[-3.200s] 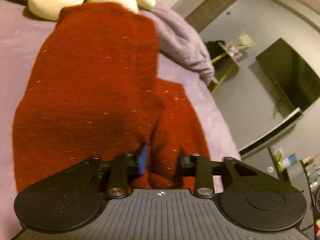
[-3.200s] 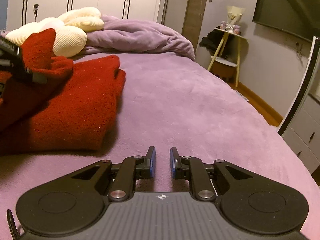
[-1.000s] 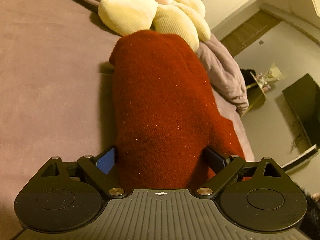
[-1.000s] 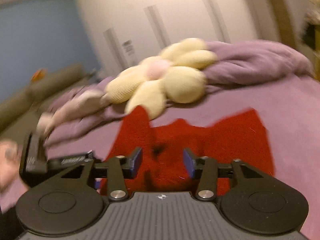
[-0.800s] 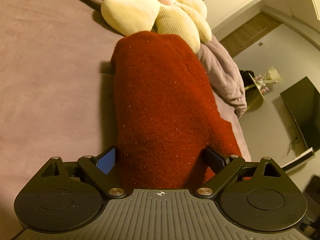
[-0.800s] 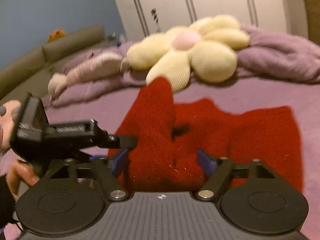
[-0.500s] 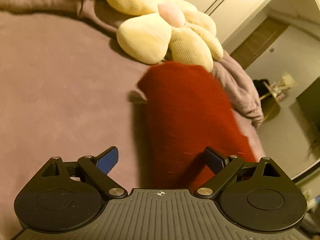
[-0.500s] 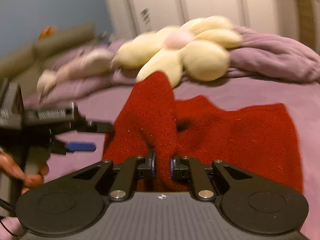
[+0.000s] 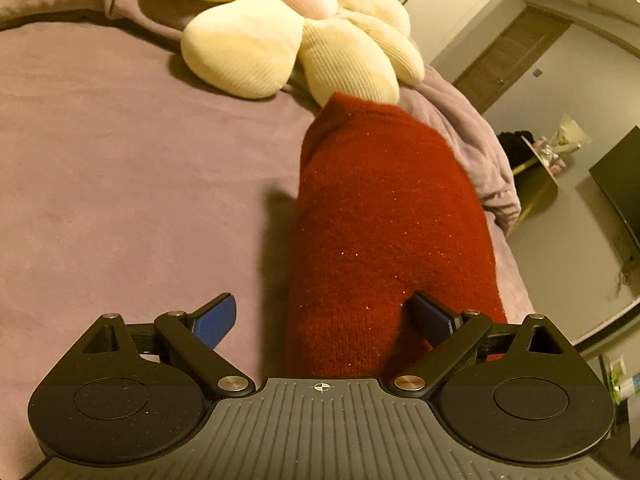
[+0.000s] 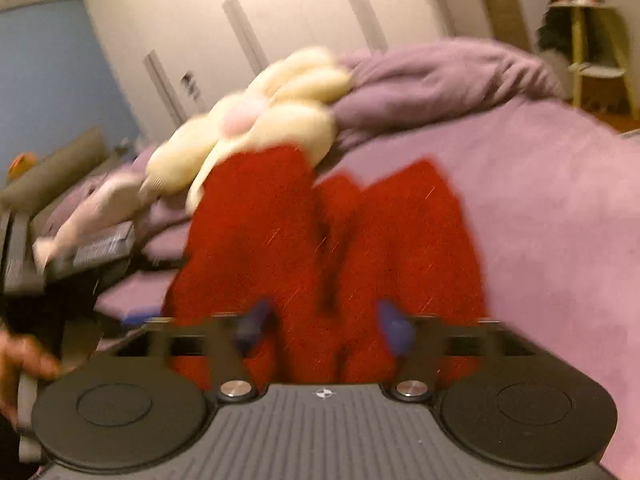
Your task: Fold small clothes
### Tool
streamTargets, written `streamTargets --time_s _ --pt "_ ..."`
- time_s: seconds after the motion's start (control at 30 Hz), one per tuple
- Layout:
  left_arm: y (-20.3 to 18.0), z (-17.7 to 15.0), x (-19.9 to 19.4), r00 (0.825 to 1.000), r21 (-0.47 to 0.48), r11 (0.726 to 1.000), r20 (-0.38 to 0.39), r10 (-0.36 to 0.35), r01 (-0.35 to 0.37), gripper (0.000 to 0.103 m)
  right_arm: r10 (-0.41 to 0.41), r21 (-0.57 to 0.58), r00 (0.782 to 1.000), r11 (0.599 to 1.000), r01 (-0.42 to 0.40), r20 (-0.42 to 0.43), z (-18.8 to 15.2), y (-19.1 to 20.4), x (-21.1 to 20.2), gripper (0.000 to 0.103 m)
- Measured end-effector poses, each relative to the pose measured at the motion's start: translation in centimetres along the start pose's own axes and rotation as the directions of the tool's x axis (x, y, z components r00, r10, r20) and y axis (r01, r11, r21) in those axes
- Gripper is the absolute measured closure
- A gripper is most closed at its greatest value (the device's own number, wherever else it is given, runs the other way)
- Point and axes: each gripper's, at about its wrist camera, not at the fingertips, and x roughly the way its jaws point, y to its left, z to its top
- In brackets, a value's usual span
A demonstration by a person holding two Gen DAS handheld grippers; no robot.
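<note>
A red knitted sweater [image 9: 384,232] lies folded into a long bundle on the purple bed [image 9: 120,184]. My left gripper [image 9: 324,316] stands open just above its near end. The right finger [image 9: 432,316] rests against the knit and the left finger [image 9: 214,318] hangs free over the sheet. In the blurred right wrist view the sweater [image 10: 320,240] shows two humps with a crease between them. My right gripper [image 10: 325,324] is opening, with the sweater's near edge between the jaws and neither pad pressing it. The left gripper [image 10: 84,256] and a hand [image 10: 24,356] appear at that view's left edge.
A cream flower-shaped pillow [image 9: 288,36] lies just beyond the sweater's far end. A bunched purple duvet [image 9: 476,152] lies to its right along the bed's edge. Past the edge stand a small side table [image 9: 536,168] and a dark screen [image 9: 620,184].
My right gripper was shut on a raised fold of the sweater half a second ago and has let it go. My left gripper has shifted left, so its left pad is off the cloth.
</note>
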Motion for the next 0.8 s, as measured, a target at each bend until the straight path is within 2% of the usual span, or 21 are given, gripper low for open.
streamTargets --time_s 0.03,0.1,0.17,0.27,0.33,0.4,0.47,0.5,0.6,0.7,0.73,0.8 --pt "0.0 -0.2 0.0 1.0 -0.003 1.0 0.001 -0.001 0.001 0.005 0.034 0.01 0.999 0.999 -0.034 0.003 0.8 -0.4 0.5 0.023" --pt "-0.2 -0.3 0.2 1.0 -0.001 1.0 0.001 -0.005 0.005 0.005 0.097 0.034 0.994 0.995 -0.096 -0.045 2.0 -1.4 2.1 0.02" --pt "-0.3 -0.2 0.3 1.0 0.005 1.0 -0.001 -0.007 0.007 0.005 0.138 0.064 0.986 0.989 -0.132 -0.095 2.7 -2.4 4.3 0.01" --pt "0.0 0.0 0.5 1.0 0.014 1.0 -0.004 -0.014 0.014 0.005 0.211 0.097 0.966 0.975 -0.198 -0.147 3.0 -2.7 6.1 0.004" --pt "0.2 0.0 0.6 1.0 0.016 1.0 -0.005 -0.015 0.015 0.005 0.211 0.058 0.965 0.977 -0.205 -0.158 2.8 -2.1 6.7 0.005" --pt "0.1 -0.1 0.6 1.0 0.021 1.0 0.001 0.0 0.0 0.005 0.22 0.044 0.963 0.976 -0.216 -0.158 2.5 -1.5 6.8 0.02" --pt "-0.2 -0.2 0.5 0.999 0.042 0.999 0.015 0.03 -0.03 0.005 0.235 0.044 0.961 0.972 -0.231 -0.146 2.2 -1.1 6.8 0.047" --pt "-0.5 -0.2 0.5 0.999 0.052 0.998 0.02 0.038 -0.039 0.005 0.24 0.029 0.962 0.971 -0.238 -0.134 2.1 -0.9 6.6 0.052" --pt "-1.1 -0.2 0.4 0.998 0.083 0.994 0.023 0.066 -0.068 0.005 0.191 -0.05 0.974 0.979 -0.198 -0.124 2.0 0.2 6.3 0.057" --pt "-2.0 -0.3 -0.2 0.994 0.122 0.987 0.044 0.101 -0.106 0.005 0.108 -0.123 0.989 0.985 -0.12 -0.102 1.9 1.8 5.9 0.067" --pt "-2.5 -0.2 -0.7 0.991 0.139 0.983 0.061 0.115 -0.123 0.006 0.067 -0.173 0.995 0.982 -0.079 -0.077 2.0 2.8 5.4 0.07" --pt "-3.3 -0.1 -1.7 0.988 0.175 0.974 0.089 0.127 -0.141 0.006 0.034 -0.222 0.999 0.975 -0.035 -0.008 2.3 3.8 3.7 0.073"
